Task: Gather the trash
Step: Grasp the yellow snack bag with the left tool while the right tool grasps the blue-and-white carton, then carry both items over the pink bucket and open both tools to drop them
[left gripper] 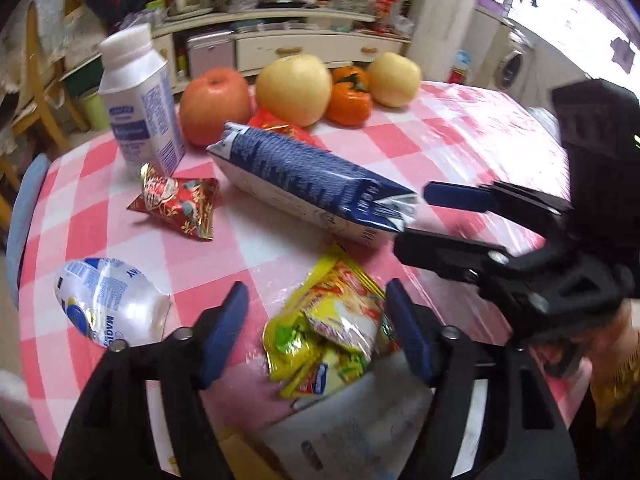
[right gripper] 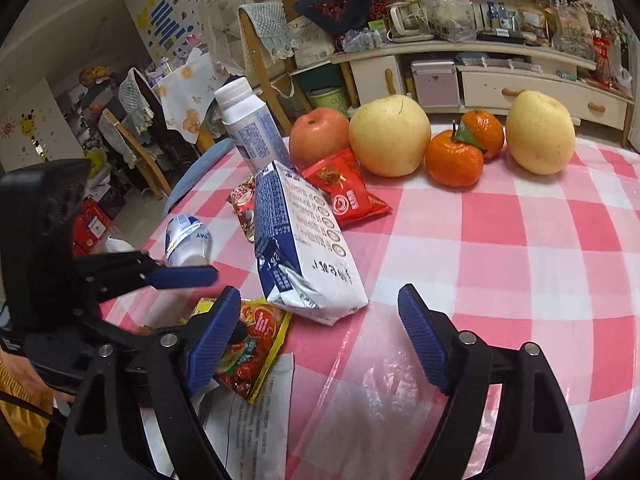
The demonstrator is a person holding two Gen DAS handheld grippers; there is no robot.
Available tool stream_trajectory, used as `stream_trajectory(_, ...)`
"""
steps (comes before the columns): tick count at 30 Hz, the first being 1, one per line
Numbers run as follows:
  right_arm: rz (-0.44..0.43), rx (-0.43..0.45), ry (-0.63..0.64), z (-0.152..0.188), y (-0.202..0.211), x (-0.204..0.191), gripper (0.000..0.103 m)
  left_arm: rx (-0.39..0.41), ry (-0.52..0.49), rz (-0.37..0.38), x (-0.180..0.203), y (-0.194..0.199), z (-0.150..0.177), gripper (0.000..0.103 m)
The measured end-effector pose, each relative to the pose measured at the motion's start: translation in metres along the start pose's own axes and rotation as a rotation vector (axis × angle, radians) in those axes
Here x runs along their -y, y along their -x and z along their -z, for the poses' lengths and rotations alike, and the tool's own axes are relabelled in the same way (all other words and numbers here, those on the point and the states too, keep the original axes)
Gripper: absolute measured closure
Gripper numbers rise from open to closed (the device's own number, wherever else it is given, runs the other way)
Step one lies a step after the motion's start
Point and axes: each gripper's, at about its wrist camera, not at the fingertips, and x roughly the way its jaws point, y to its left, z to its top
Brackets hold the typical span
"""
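Yellow noodle wrapper (left gripper: 332, 320) lies directly between the left gripper (left gripper: 316, 332) jaws, crumpled, flat on the tabletop (left gripper: 460, 128). Left jaws stand wide apart; neither pad presses the wrapper, so nothing is held. Wrapper's long axis runs roughly along the jaws' pointing line, from between the pads back toward the wrist, so closing would pinch it across its narrow width.

Right gripper (right gripper: 316, 332) jaws likewise spread wide and empty, over bare checked cloth. From these jaws the same wrapper (right gripper: 256, 344) sits just outside and partly behind the left-hand pad; the toppled blue-and-white carton (right gripper: 304, 248) lies just ahead, its folded end nearest, long axis running away and slightly leftward.

Judgement: left hand is the better placed for the wrapper; right hand is nearer the carton end.

Other trash, all ahead of the left jaws: red foil packet (left gripper: 176, 204) ahead-left, crushed white pouch (left gripper: 108, 304) left of the left pad, upright white bottle (left gripper: 136, 96) further ahead-left. Fruit (left gripper: 294, 88) well beyond, not trash. Printed paper sheet (right gripper: 256, 420) lies below the wrapper, toward the wrist.
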Motion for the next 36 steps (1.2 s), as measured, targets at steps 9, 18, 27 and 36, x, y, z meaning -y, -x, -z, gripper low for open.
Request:
stream_trajectory(9,-0.008,0.007,0.0,-0.001,-0.004,-0.002,0.019,-0.061,-0.205,0.041,0.013,-0.007,0.003,0.027)
stream_trajectory(18,0.021,0.027,0.051,-0.007,-0.018,-0.014,0.019,-0.068,-0.179,0.055,0.018,-0.028,0.0,0.029)
stream_trajectory(27,0.068,0.026,0.1,-0.013,-0.031,-0.021,0.041,-0.017,-0.065,0.015,0.01,-0.02,0.008,0.049)
stream_trajectory(36,0.119,0.025,0.168,-0.01,-0.03,-0.028,0.067,0.023,0.094,-0.028,-0.004,0.0,0.022,0.059)
